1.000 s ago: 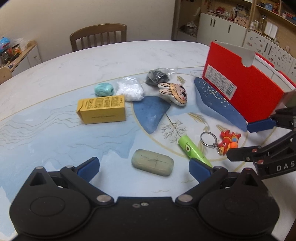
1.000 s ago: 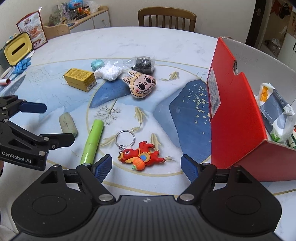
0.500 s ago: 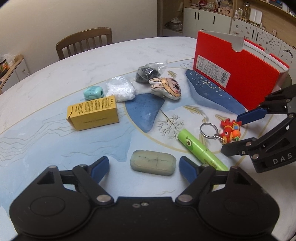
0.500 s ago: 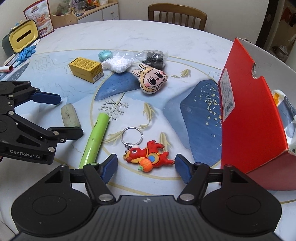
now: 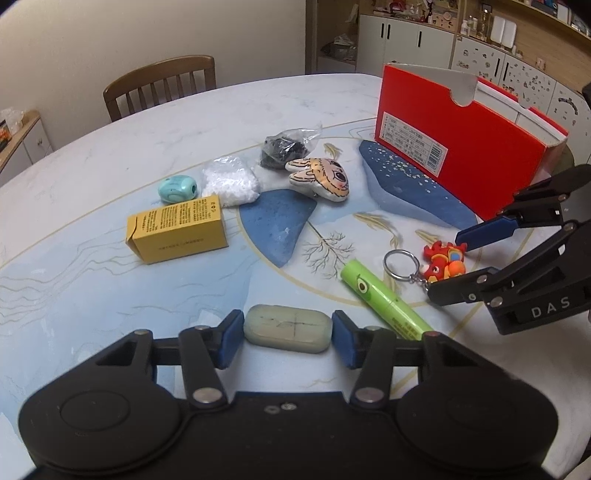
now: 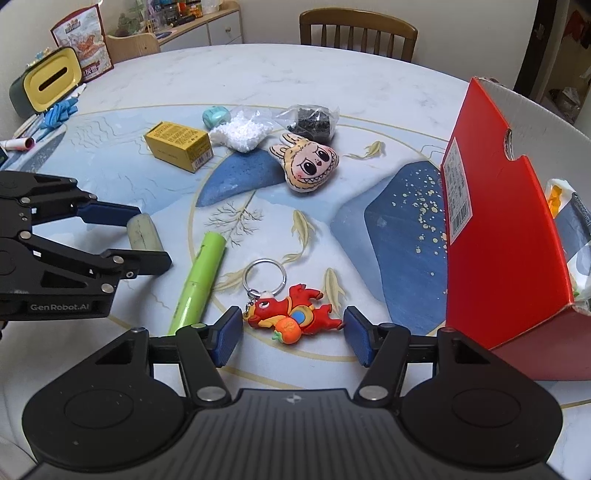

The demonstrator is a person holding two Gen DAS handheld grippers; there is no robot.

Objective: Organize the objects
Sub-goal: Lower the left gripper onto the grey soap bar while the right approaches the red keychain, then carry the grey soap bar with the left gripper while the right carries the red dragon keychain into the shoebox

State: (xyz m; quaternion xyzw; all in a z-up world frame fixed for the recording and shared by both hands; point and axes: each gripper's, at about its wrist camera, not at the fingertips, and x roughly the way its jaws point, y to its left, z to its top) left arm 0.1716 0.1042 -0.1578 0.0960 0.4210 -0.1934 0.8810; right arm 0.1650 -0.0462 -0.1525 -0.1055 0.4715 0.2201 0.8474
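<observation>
A wooden chair (image 6: 358, 27) stands behind the round table (image 6: 295, 70).

Round marble-look table w/ blue painted landscape top (image 5: 92, 258); brown wooden slat-back chair (image 5: 162, 85) behind it vs. plain cream wall (image 5: 110, 33). White cabinets under wood shelving (image 5: 424, 37) at back, low wood-topped sideboard (image 6: 207, 26) w/ clutter to the side.

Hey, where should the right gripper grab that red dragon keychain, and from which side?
Grip the dragon keychain across its rubber body, coming straight down from above. It lies flat on the table, and the open right gripper already straddles it. The thin ring and chain would likely slip.
</observation>
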